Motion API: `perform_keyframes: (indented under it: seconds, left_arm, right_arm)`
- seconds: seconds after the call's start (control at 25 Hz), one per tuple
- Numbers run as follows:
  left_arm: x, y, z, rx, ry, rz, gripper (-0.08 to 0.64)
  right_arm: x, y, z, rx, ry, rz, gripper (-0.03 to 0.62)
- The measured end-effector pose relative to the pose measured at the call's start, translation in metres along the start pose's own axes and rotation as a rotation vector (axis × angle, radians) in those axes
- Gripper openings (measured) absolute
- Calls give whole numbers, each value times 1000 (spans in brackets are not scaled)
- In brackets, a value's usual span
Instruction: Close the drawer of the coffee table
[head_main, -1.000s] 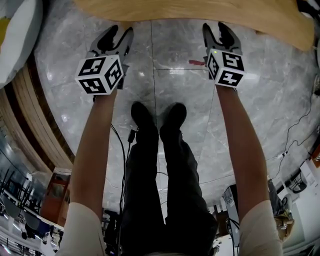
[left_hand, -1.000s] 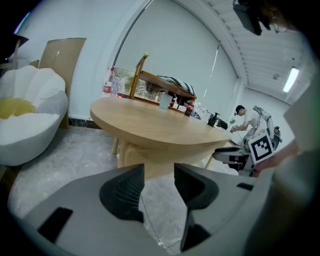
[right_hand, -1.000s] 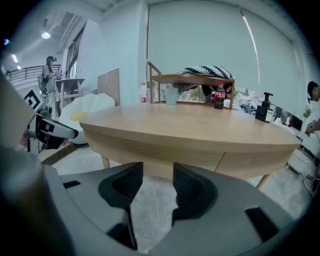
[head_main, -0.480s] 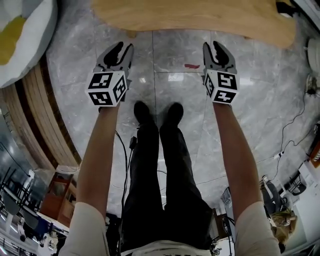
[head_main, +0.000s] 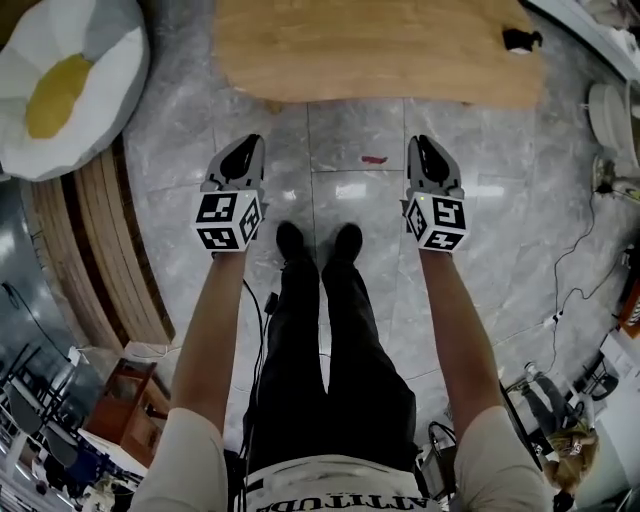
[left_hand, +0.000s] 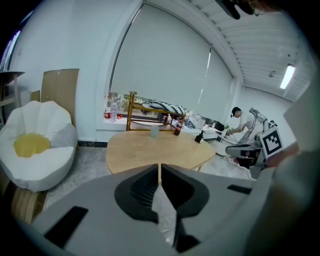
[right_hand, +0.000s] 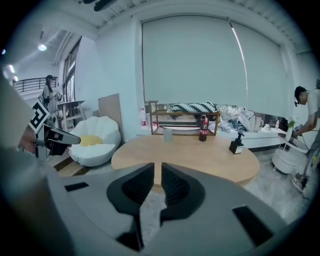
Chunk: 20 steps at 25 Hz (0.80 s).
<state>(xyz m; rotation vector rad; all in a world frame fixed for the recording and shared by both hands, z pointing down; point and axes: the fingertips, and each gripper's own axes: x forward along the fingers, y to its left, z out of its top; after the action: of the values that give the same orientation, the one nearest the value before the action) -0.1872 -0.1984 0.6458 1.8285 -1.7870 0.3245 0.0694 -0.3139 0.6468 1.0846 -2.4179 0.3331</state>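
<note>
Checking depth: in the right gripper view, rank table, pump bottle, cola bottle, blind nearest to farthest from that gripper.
1. Table, just ahead of the right gripper, whose empty jaws have just been closing.
2. Pump bottle, on the table's right.
3. Cola bottle, near its far edge.
4. Blind, on the back wall.

In sight are one wooden table (head_main: 380, 50), one cup (right_hand: 167, 134), one cola bottle (right_hand: 203, 128), one black pump bottle (right_hand: 235, 143), one white-and-yellow beanbag (head_main: 70, 85), one small red mark (head_main: 373, 159), two black shoes (head_main: 290, 240) and two grippers, the left gripper (head_main: 248, 142) and the right gripper (head_main: 426, 142).
</note>
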Motion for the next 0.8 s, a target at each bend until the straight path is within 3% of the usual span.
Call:
perform_keyframes:
  seconds: [0.24,0.6,0.8]
  left_arm:
    - [-51,-15,50,20,-30,5,31]
    - [-153,-63,110,51,-39,-14,21]
    - [-209,-87,140,55,-42,-31,21]
  right_arm:
    - [-65,8,42,-20,-1,34,41]
    - [-161,33,130,42,-55,120,20]
    - [-214,31,176,53,-82,113,18]
